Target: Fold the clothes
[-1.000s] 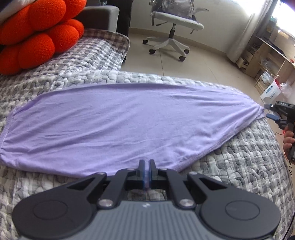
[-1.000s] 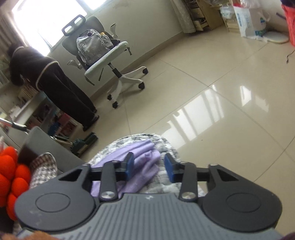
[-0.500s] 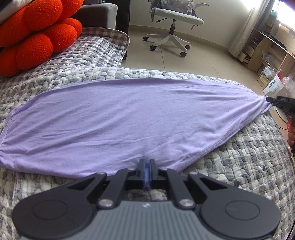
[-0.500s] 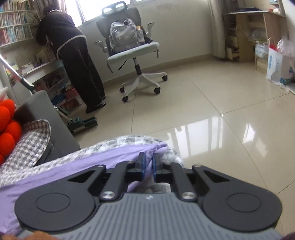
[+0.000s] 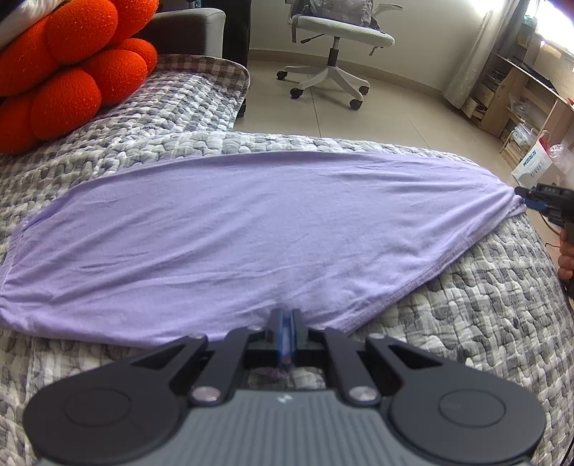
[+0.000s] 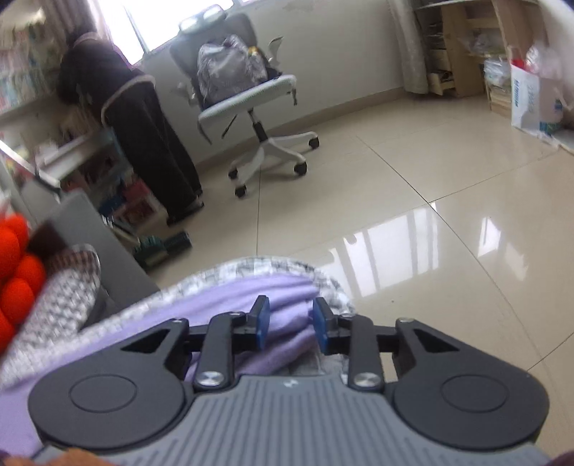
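Note:
A lilac garment [image 5: 251, 233] lies spread flat across the grey quilted cover [image 5: 484, 322]. My left gripper [image 5: 286, 322] is shut on the garment's near hem, and the fabric bunches slightly at the blue pads. My right gripper [image 5: 529, 199] sits at the garment's far right corner, with a hand behind it. In the right wrist view that gripper [image 6: 291, 324] stands open, its blue pads [image 6: 262, 322] apart, and the gathered lilac corner [image 6: 233, 297] lies loose between them at the bed's edge.
An orange knotted cushion [image 5: 71, 71] rests at the back left of the bed. Beyond the bed are a tiled floor, an office chair [image 5: 337, 32] with a backpack, wooden shelves [image 5: 520, 96], and a person [image 6: 136, 125] standing at a bookshelf.
My right gripper, shut on the garment's corner half a second ago, has opened. My left gripper stays shut on the near hem. The garment lies a little flatter.

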`<state>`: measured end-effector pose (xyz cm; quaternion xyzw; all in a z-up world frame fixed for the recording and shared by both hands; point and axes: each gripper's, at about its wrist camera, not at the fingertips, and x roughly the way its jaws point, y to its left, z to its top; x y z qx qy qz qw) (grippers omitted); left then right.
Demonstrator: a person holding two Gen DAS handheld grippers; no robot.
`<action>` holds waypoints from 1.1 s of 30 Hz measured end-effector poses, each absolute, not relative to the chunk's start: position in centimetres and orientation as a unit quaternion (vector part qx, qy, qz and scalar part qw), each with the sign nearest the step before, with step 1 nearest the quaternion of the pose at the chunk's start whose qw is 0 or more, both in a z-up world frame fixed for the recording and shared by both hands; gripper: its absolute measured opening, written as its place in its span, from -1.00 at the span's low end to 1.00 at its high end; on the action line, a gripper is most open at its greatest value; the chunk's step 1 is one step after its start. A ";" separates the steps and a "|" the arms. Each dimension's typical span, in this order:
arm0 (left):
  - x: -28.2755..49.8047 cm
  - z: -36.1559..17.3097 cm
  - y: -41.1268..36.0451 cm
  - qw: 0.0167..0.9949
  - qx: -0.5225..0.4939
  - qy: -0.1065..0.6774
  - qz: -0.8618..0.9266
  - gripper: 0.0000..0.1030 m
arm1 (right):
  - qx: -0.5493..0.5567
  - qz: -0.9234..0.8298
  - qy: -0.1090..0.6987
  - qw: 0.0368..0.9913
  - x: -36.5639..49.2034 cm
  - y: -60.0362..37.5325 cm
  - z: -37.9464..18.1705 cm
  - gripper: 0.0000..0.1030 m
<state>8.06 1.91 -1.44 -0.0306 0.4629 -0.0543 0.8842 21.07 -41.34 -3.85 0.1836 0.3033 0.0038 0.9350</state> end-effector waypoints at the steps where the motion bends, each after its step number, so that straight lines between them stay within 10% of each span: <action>1: 8.1 -1.5 1.9 0.884 -0.031 0.463 -0.054 -0.92 | 0.173 0.003 0.299 0.938 21.0 -41.1 -3.7 -0.92; 17: 7.8 -1.5 1.9 0.885 -0.019 0.461 -0.061 -0.92 | 0.130 -0.042 0.322 0.937 20.9 -41.9 -3.7 -0.87; 22: 7.8 -1.5 2.0 0.884 -0.021 0.462 -0.063 -0.92 | 0.151 -0.029 0.286 0.946 21.8 -42.8 -1.0 -0.65; 26: 7.6 -1.5 1.7 0.886 -0.011 0.460 -0.066 -0.92 | 0.114 -0.004 0.302 0.946 23.7 -41.2 -1.6 -0.08; 31: 7.6 -1.4 1.7 0.886 -0.006 0.459 -0.068 -0.92 | 0.095 0.013 0.303 0.948 24.2 -40.8 -2.3 -0.08; 33: 7.6 -1.4 1.7 0.885 -0.006 0.460 -0.067 -0.92 | 0.087 0.020 0.303 0.949 24.4 -40.7 -2.5 -0.41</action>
